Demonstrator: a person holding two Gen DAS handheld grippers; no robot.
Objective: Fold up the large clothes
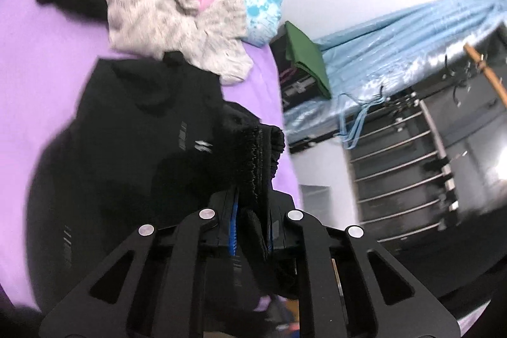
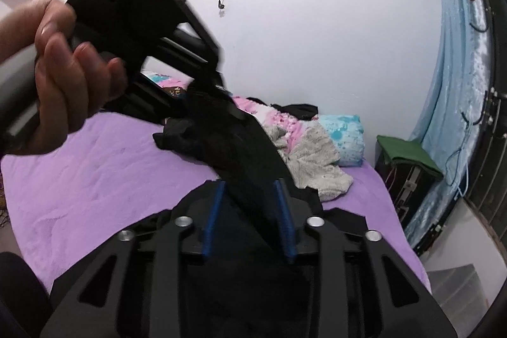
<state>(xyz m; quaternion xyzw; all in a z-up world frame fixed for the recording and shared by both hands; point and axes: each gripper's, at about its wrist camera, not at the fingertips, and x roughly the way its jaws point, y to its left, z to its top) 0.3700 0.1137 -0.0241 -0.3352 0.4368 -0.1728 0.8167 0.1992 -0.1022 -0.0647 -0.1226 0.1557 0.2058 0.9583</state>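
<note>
Purple bed (image 1: 47,68): left tongs (image 1: 252,211) pinch the black garment's (image 1: 142,132) cuff; right tongs (image 2: 250,211) stand parted around it. Lay the sleeve flat toward the garment's middle.

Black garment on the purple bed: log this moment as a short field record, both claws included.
garment: black garment, partly spread on the purple bed
left claw: shut on a ribbed edge of the garment
right claw: open, black fabric between its blue pads, not pinched
behind: unfolded clothes pile
fold: not finished
</note>
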